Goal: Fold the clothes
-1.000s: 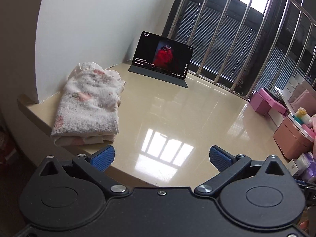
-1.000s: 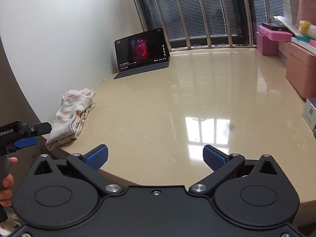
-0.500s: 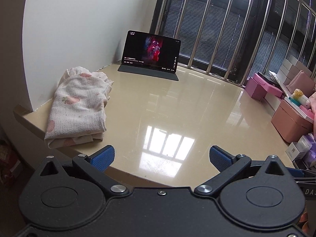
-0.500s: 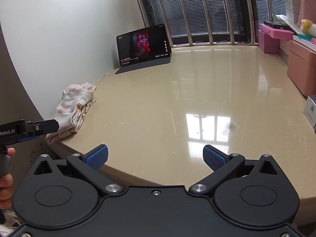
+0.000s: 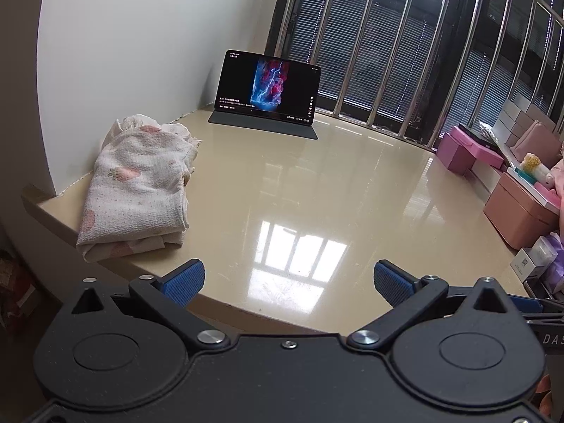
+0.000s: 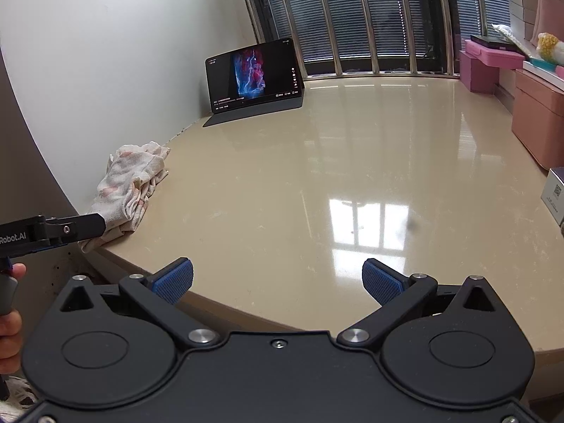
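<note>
Folded cloth (image 5: 135,190) lies by the wall near a tablet (image 5: 268,88); both claws (image 5: 289,282) (image 6: 278,278) gape empty.

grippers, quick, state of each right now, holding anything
left gripper: open, holding nothing, short of the folded cloth.
right gripper: open, holding nothing, over the table edge.

A lit tablet (image 5: 268,88) stands propped on its dark cover at the table's (image 5: 317,183) far left corner. Pink boxes (image 5: 469,153) and small cartons (image 5: 532,262) crowd the table's right edge, below the window bars (image 5: 405,53).
</note>
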Demonstrator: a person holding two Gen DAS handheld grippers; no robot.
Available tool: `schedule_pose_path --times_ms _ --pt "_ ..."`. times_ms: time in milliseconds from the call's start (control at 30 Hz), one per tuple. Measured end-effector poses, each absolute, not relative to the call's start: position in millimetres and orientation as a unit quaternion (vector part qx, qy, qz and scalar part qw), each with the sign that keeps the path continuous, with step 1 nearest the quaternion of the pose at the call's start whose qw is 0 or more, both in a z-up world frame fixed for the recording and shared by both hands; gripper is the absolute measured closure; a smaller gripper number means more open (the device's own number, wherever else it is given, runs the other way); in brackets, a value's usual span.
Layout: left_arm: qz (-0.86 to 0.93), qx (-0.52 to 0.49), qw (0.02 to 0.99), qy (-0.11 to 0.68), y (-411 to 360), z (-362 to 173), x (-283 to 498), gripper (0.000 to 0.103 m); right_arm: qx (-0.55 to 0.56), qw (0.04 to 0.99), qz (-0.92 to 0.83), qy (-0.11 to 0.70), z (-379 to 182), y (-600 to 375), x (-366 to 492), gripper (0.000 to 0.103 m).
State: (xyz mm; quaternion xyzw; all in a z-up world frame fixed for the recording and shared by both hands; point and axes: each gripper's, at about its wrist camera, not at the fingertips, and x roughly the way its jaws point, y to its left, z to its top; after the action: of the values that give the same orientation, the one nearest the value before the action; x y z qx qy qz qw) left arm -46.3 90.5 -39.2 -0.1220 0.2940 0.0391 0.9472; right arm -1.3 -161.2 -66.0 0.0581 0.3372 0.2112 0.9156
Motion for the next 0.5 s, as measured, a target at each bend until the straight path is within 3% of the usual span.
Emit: schedule_pose_path --times_ms 500 --pt "0.038 -0.123 0.946 0.297 88.2 -38.3 -47.3 0.000 0.058 0.917 0.207 0.337 -65.4 -160.4 -3.9 0.000"
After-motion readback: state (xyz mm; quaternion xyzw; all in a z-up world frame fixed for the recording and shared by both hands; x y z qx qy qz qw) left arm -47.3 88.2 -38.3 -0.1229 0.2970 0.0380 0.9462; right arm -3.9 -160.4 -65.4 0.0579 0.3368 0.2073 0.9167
